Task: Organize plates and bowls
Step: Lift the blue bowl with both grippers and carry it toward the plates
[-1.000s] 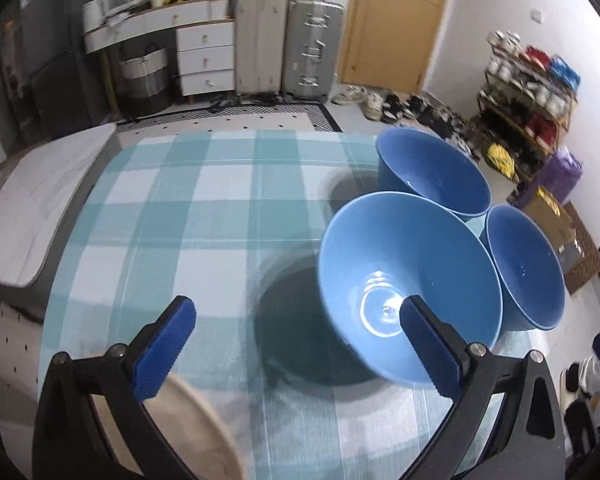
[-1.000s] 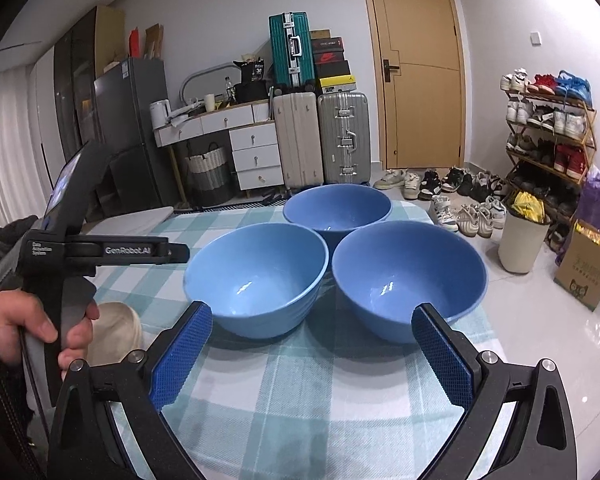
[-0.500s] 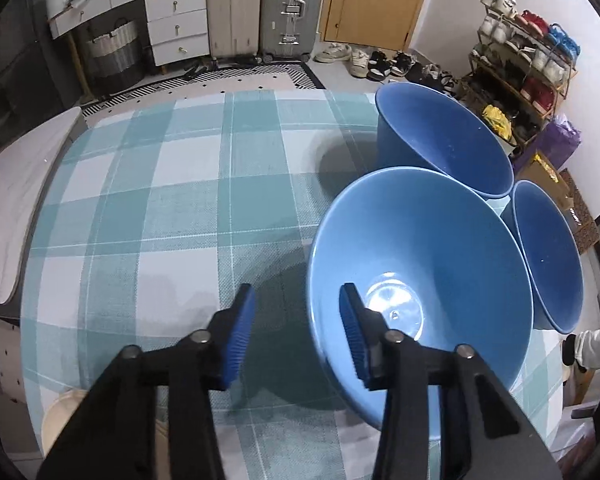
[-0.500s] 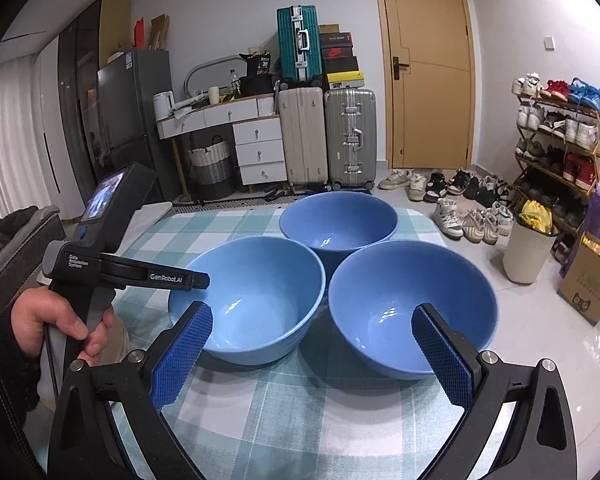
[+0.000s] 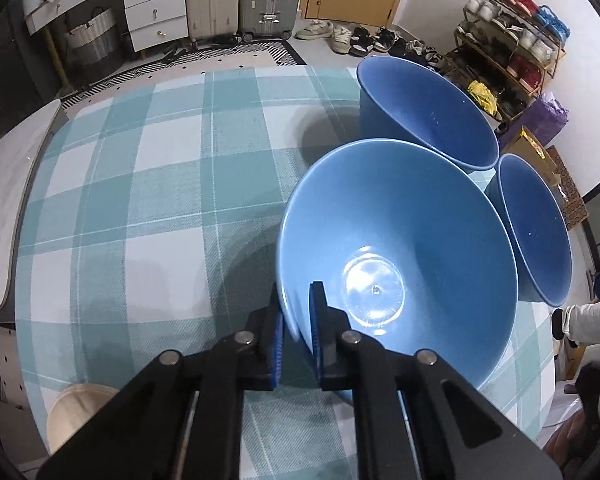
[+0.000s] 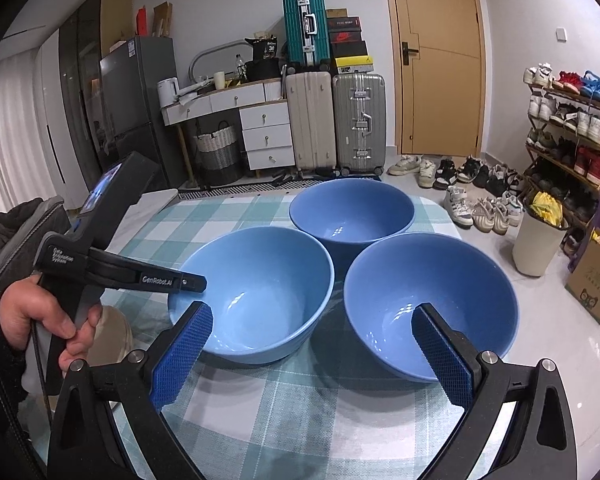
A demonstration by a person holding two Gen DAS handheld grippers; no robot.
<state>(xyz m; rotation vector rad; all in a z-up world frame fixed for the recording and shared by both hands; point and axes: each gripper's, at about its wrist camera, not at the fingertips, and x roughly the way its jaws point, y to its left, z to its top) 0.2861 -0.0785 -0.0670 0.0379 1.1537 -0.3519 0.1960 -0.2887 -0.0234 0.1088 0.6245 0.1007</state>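
Three blue bowls stand close together on the checked tablecloth (image 5: 148,184). My left gripper (image 5: 296,328) is shut on the near rim of the nearest bowl (image 5: 400,256), one finger inside and one outside; it shows in the right wrist view too (image 6: 260,292). A second bowl (image 5: 424,112) (image 6: 352,208) stands behind it and a third (image 5: 540,232) (image 6: 432,296) to its right. My right gripper (image 6: 312,344) is open and empty, low in front of the two near bowls. The left gripper body (image 6: 112,268) reaches in from the left.
A beige plate (image 5: 80,412) (image 6: 112,336) lies at the near left table edge. A grey-white bench (image 5: 4,184) stands left of the table. Suitcases (image 6: 336,120), drawers, a shoe rack (image 6: 572,128) and a bin (image 6: 540,236) stand beyond.
My left gripper moved forward and closed from wide open onto the nearest bowl's rim. The right gripper stayed open, shifting only slightly.
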